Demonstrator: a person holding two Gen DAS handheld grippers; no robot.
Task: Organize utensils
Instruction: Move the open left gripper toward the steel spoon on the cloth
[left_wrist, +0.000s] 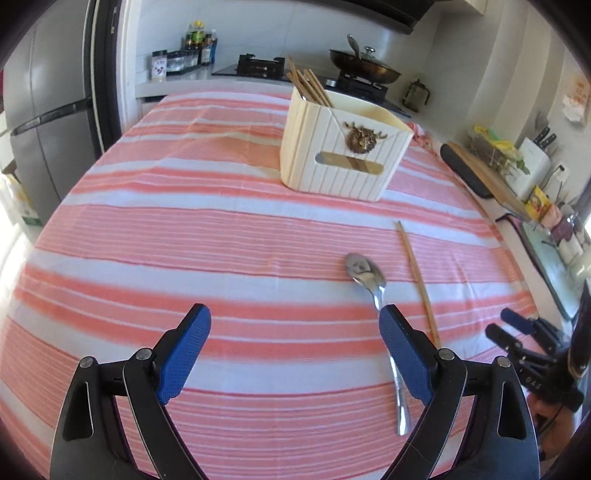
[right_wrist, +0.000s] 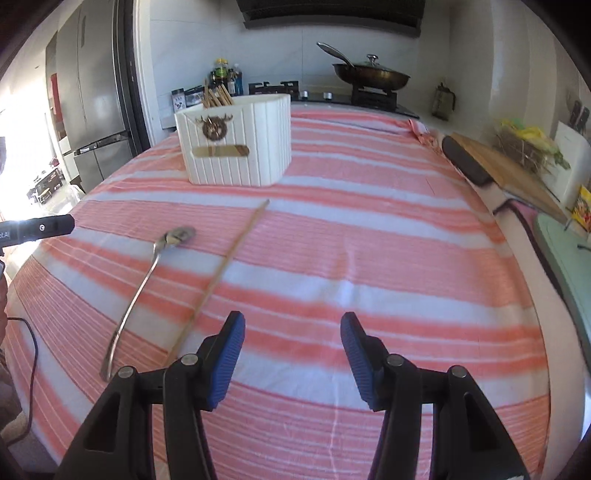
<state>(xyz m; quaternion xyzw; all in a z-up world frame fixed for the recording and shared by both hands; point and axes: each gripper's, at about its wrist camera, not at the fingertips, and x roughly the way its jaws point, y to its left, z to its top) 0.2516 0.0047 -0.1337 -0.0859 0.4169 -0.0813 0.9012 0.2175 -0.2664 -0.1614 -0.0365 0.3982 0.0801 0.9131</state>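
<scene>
A white ribbed utensil holder stands on the pink striped tablecloth, with several wooden chopsticks upright in its far compartment; it also shows in the right wrist view. A metal spoon lies on the cloth, bowl toward the holder, its handle passing under my left gripper's right finger. A single wooden chopstick lies just right of it. My left gripper is open and empty above the cloth. My right gripper is open and empty, to the right of the chopstick and spoon.
A stove with a lidded pan and bottles lie behind the table. A cutting board and a knife block sit on the right counter. A fridge stands at the left. The table edge is close on the right.
</scene>
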